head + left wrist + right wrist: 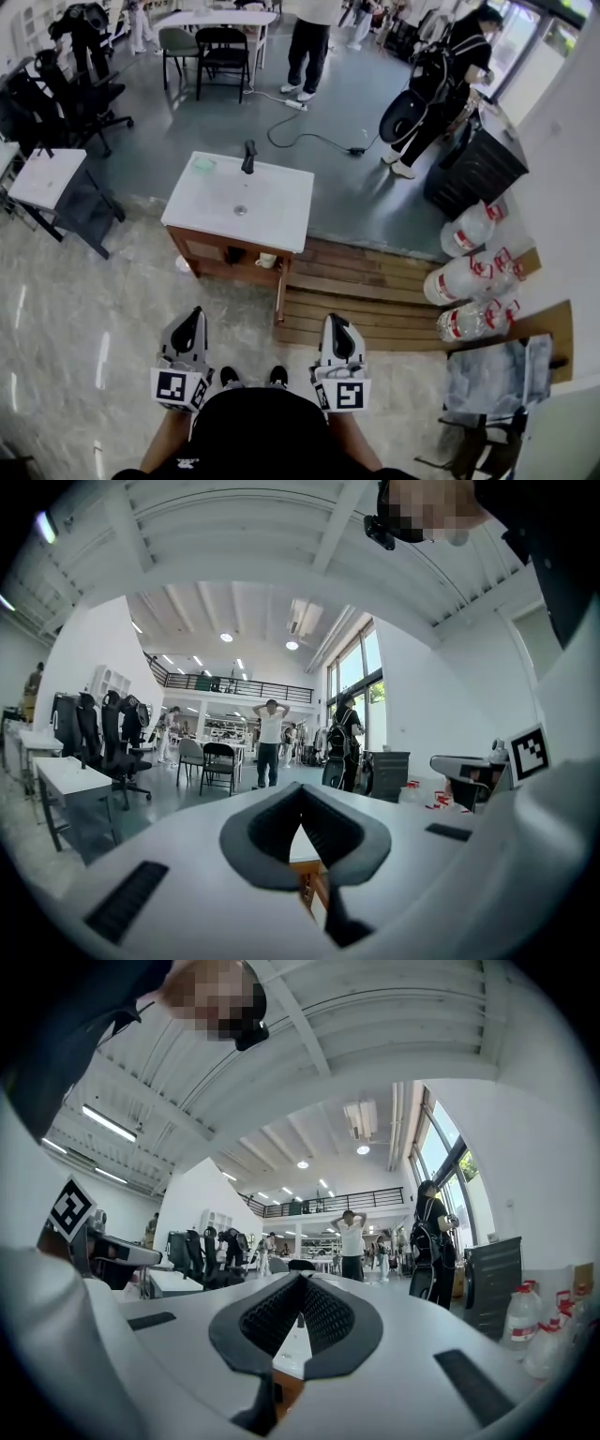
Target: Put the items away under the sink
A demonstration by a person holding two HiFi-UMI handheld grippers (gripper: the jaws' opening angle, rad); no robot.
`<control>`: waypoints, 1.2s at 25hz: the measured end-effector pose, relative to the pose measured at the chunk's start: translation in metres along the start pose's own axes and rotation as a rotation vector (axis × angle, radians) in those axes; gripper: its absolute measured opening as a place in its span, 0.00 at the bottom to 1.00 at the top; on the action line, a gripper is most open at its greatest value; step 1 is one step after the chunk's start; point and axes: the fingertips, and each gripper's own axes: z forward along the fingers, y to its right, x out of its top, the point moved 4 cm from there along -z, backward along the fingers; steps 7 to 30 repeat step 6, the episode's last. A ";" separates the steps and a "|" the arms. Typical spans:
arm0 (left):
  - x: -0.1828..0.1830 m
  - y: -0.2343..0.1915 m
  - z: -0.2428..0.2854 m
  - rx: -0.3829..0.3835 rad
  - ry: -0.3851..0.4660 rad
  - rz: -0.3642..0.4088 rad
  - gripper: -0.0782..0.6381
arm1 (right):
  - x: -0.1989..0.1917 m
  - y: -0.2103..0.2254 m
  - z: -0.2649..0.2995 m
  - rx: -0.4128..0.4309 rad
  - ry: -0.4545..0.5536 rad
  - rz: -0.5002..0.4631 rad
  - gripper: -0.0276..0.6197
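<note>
- Presently, both tools are held close to the body, well on the near side of the sink cabinet [202, 246]. The left gripper [194, 314] and the right gripper [333, 321] are each seen with the jaws pressed together at the tips and nothing pinched between them.
- At the cabinet's near right corner a wooden door panel [280, 292] is stood out edge-on. By the look of it, it could be struck by a gripper or an item brought in low from that side.
- Under the sink top [272, 211], a dark item [234, 254] and a white cup-like item [266, 261] are lodged just beside each other on the open shelf. What they are cannot be made out.
- The shelf space is judged low and shaded, so anything slid in carelessly could topple those two.
- On the cabinet's far left corner, near the faucet [248, 155], a small green thing [204, 164] is seen lying. With both grippers empty, the scene would suit a job with that piece yet to be stowed, or one closed with the shelf filled.
- Right of the cabinet, wooden decking [375, 300] is laid; its edge is judged a tripping risk. Water bottles [469, 277] are ranged at its far side.
- Beyond the cabinet a cable [309, 139] is trailed over the floor and people are stood about, well apart and not in the way.
</note>
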 end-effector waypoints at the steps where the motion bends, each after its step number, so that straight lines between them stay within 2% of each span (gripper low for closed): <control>1: 0.000 0.000 0.000 0.001 0.000 0.002 0.12 | -0.001 0.000 0.000 0.000 0.001 -0.003 0.06; 30: 0.001 0.000 0.001 0.003 -0.003 0.009 0.12 | -0.005 -0.001 0.000 0.007 -0.023 -0.017 0.06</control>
